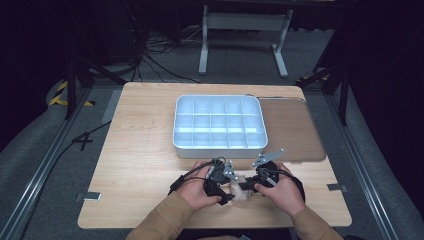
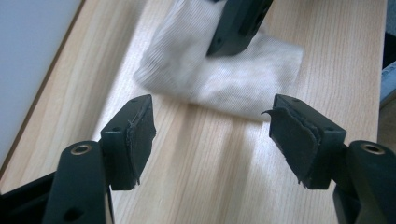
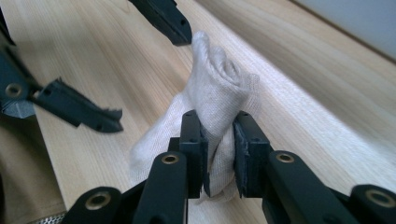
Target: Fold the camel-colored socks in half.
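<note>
— Where's the cloth [image 1: 243, 189]?
— Near the tabletop's [image 1: 140, 150] front edge, pinched in the right gripper [image 3: 219, 154]. The left gripper [image 2: 212, 135] gapes wide beside it, holding nothing.
— Room?
— Bare wood leftward; the white tray [image 1: 220, 145] sits behind.

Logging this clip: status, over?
Right gripper shut on pale cloth. Left gripper open, facing it. Divided tray beyond, nothing in the way.

Lab/test setup, dark room, floor cables [image 1: 160, 55], rails [image 1: 40, 170], wood table [image 1: 140, 160]
</note>
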Action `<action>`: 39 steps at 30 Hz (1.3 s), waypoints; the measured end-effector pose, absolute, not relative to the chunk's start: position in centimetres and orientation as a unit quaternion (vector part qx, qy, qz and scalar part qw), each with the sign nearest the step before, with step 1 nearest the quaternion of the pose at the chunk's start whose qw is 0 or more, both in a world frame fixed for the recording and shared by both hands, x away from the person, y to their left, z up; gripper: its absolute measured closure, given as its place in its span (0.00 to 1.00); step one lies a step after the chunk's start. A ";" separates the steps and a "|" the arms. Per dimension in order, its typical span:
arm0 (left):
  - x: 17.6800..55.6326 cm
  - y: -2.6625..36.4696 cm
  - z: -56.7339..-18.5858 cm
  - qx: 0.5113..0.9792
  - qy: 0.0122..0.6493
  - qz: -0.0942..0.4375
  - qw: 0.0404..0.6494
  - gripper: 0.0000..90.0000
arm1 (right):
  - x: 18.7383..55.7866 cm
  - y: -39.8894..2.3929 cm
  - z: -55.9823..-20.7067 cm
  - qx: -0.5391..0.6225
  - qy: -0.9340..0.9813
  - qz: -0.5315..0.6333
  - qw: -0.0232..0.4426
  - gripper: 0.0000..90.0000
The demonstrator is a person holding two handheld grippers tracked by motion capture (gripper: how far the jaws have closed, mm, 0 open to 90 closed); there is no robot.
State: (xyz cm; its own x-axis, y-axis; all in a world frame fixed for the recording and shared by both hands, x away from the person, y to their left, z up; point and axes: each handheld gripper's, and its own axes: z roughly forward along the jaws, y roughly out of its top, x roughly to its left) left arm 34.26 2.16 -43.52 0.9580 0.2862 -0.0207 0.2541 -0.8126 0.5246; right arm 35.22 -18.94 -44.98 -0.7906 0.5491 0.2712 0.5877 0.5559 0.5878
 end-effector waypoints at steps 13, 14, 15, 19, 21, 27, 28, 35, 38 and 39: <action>34.0 4.8 -41.7 0.944 0.178 0.035 0.276 0.36 | 34.7 -19.9 -42.4 -0.318 -0.870 -0.376 0.009 0.85; 34.0 5.0 -41.6 0.943 0.179 0.037 0.277 0.36 | 34.7 -20.0 -42.2 -0.318 -0.869 -0.378 0.008 0.85; 33.9 5.4 -41.5 0.942 0.185 0.038 0.279 0.36 | 34.7 -20.0 -42.1 -0.318 -0.869 -0.380 0.007 0.85; 33.8 6.5 -41.2 0.939 0.192 0.042 0.281 0.36 | 34.7 -20.3 -41.6 -0.315 -0.867 -0.387 -0.003 0.85; 33.9 6.8 -41.0 0.936 0.195 0.045 0.289 0.36 | 34.7 -20.4 -41.3 -0.314 -0.866 -0.389 -0.006 0.85; 33.8 7.1 -40.7 0.934 0.203 0.048 0.289 0.36 | 34.7 -20.9 -40.5 -0.308 -0.863 -0.400 -0.022 0.84; 33.8 7.1 -40.7 0.934 0.203 0.048 0.290 0.36 | 34.7 -21.0 -40.3 -0.308 -0.862 -0.402 -0.024 0.84; 33.9 7.4 -40.4 0.931 0.205 0.050 0.297 0.36 | 34.6 -21.5 -39.6 -0.304 -0.856 -0.416 -0.042 0.84; 34.0 7.5 -40.4 0.930 0.206 0.050 0.299 0.36 | 34.6 -21.7 -39.3 -0.302 -0.854 -0.421 -0.050 0.84; 34.0 7.5 -40.4 0.931 0.206 0.050 0.298 0.36 | 34.6 -21.8 -39.3 -0.302 -0.853 -0.422 -0.052 0.84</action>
